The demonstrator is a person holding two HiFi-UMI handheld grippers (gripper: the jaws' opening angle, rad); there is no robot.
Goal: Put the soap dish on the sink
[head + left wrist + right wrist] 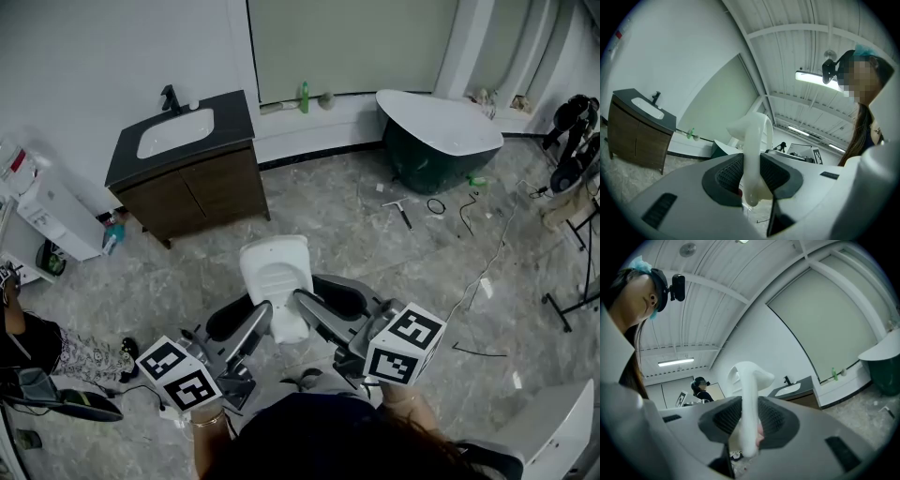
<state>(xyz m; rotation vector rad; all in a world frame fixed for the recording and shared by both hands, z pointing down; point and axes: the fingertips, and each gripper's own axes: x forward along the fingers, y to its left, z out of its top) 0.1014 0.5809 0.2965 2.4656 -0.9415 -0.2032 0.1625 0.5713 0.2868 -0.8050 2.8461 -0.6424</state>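
Note:
A white soap dish (275,267) hangs in front of me above the marble floor, held from both sides. My left gripper (263,317) is shut on its left rim and my right gripper (306,306) is shut on its right rim. In the left gripper view the soap dish (755,132) stands on edge, pinched between the dark ribbed pads of the left gripper (752,174). The right gripper view shows the soap dish (749,377) the same way in the right gripper (749,420). The black-topped sink (175,132) with its black faucet (172,97) stands far off at the upper left.
A dark freestanding bathtub (437,128) stands at the upper right, with tools and cables (441,206) on the floor before it. A green bottle (303,97) sits on the window ledge. A white cabinet (58,217) and a seated person (42,345) are at the left; stands (574,300) at the right.

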